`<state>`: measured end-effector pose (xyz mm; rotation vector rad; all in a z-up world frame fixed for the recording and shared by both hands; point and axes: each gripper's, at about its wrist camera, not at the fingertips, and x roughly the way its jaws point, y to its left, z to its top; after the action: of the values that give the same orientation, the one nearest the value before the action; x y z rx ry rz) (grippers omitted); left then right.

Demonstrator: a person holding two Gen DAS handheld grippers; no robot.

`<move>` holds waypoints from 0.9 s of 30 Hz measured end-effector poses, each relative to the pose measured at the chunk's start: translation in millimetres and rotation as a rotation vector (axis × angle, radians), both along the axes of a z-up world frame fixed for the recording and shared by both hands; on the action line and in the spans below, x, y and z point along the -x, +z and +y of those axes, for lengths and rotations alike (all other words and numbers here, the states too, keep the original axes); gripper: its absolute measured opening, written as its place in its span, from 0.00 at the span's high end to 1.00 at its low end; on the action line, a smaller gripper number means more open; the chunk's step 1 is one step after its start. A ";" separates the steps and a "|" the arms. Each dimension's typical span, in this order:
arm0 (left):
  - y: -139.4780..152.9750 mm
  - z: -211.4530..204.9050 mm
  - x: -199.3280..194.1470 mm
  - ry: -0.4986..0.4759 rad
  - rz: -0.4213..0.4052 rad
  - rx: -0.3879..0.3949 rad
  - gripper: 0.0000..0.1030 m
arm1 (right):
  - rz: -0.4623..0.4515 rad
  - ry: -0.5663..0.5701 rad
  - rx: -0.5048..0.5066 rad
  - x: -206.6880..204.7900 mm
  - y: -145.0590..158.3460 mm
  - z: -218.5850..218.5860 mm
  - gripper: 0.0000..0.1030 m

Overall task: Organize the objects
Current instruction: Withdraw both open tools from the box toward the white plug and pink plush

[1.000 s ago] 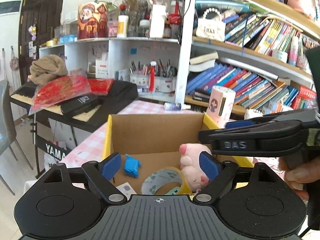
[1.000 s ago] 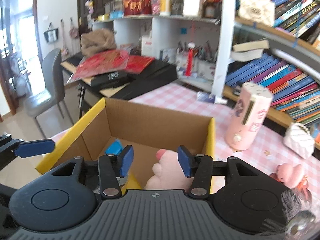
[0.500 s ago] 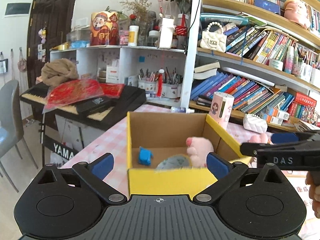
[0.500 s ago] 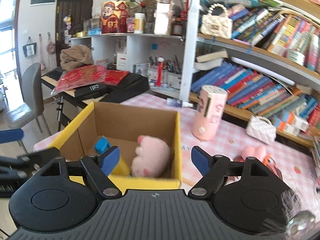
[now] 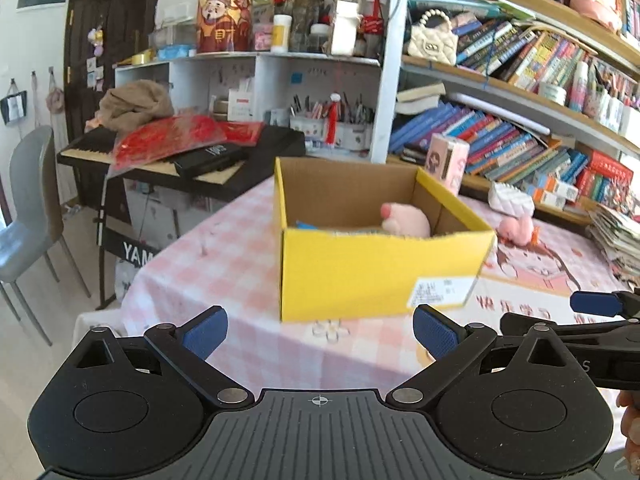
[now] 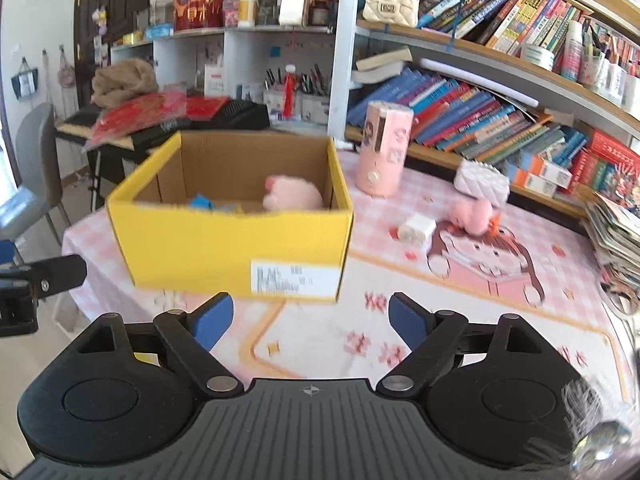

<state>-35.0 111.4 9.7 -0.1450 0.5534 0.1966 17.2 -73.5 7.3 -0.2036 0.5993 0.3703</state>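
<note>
Now both grippers, left point(image 5: 318, 332) & right point(image 6: 310, 318), have pulled back from the yellow box point(image 6: 236, 248), jaws wide, empty; pink plush point(image 6: 294, 198) inside, so that item's prob done.

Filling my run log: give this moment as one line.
left tool: open, empty | right tool: open, empty | yellow box: holds pink plush | both short of box

Tabletop point(image 6: 460, 312): yellow box point(image 6: 232, 248) near left edge; pink canister point(image 6: 384, 148), white purse point(image 6: 482, 182), pink plush point(image 6: 472, 212), white roll point(image 6: 416, 229) toward back edge.
</note>
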 end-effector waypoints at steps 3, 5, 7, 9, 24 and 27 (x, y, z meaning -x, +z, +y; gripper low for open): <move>-0.9 -2.9 5.7 -0.014 0.004 -0.008 0.02 | 0.005 0.004 0.006 11.1 -3.0 -0.7 0.18; -1.8 -4.8 9.8 -0.024 0.004 -0.005 0.02 | 0.005 0.003 0.009 17.2 -4.4 -1.9 0.17; -3.0 -6.6 11.8 -0.032 0.009 -0.004 0.02 | 0.016 -0.001 0.009 21.4 -6.6 -4.6 0.17; -4.2 -9.1 13.4 -0.042 0.015 -0.002 0.02 | 0.028 -0.013 0.008 25.4 -8.5 -8.0 0.16; -7.9 -50.5 2.9 -0.203 0.039 -0.028 0.02 | 0.093 -0.158 -0.022 37.6 -21.4 -53.7 0.16; -6.7 -61.6 -4.3 -0.246 0.034 -0.041 0.02 | 0.088 -0.202 -0.036 36.6 -21.4 -65.8 0.16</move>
<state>-30.7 49.8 3.0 -0.0333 0.5959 -0.0292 -19.4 -139.3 -14.0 -0.0916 0.6933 0.1955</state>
